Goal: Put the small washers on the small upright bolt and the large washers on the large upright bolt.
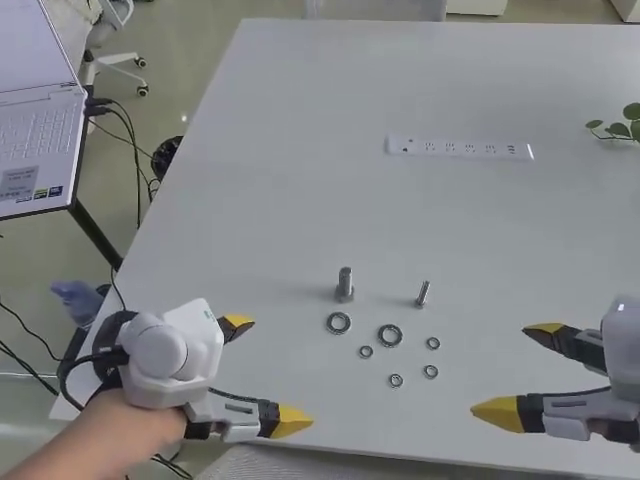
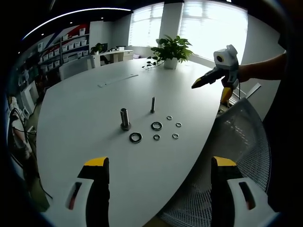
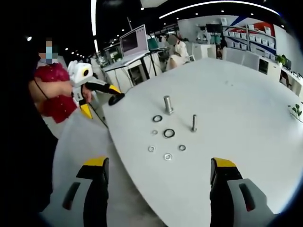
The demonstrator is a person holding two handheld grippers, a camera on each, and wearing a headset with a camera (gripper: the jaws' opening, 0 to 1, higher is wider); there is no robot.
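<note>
Both large washers [image 1: 338, 322] and all four small washers [image 1: 396, 380] lie flat on the bench [image 1: 300, 120], just in front of the large upright bolt [image 1: 345, 284] and the small upright bolt [image 1: 423, 293]. Both bolts look bare, so every placement remains. The left gripper [image 1: 266, 371] and right gripper [image 1: 521, 370] hover near the bench's front edge, jaws wide and empty.

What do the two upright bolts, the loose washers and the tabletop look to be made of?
Large bolt and small bolt: grey metal, likely steel, with a dull sheen. Washers: thin rings with the same grey metallic look. Tabletop: smooth matte off-white, probably laminate; cannot tell for sure.
</note>
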